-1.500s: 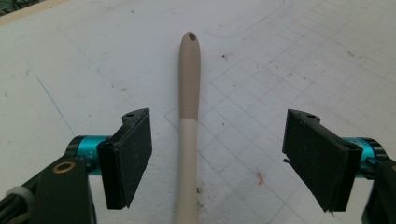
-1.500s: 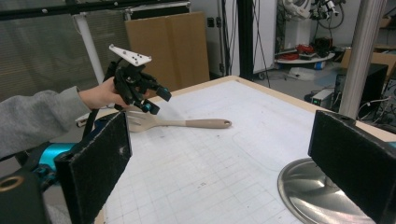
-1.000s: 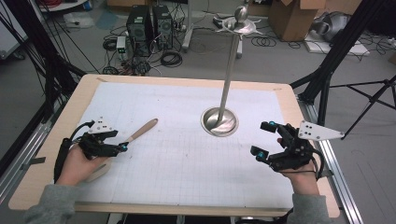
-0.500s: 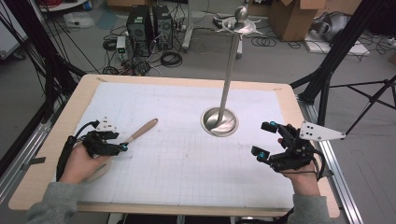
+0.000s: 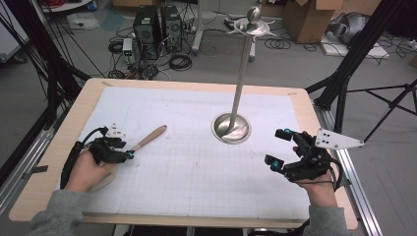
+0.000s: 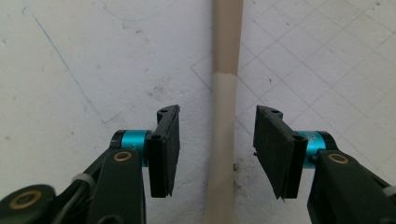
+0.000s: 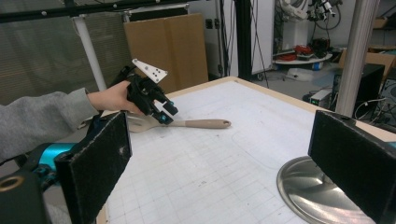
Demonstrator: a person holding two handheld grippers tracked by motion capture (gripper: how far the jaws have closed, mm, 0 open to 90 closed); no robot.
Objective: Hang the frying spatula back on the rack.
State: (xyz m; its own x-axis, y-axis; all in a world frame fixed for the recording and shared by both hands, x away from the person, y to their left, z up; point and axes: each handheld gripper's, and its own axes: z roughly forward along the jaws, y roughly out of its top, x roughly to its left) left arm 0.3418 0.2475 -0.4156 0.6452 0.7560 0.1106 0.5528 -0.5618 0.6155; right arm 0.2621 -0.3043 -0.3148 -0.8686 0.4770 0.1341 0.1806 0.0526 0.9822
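Wooden table [image 5: 314, 123] under a white gridded sheet [image 5: 196, 162] — beige spatula [image 5: 147, 140], perhaps silicone, steel stand base [image 5: 231, 129].

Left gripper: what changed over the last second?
The left gripper eased down along the spatula handle, its jaws open either side of it and not yet closed. The right gripper, open, the spatula and the metal stand stayed put.

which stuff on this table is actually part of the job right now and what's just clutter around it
In play:
- beige spatula, its handle between the open jaws of the left gripper
- metal stand on the mat, near the right gripper, likely involved

Just lying about:
- computer towers and cables on the floor
- cardboard boxes
- tripod
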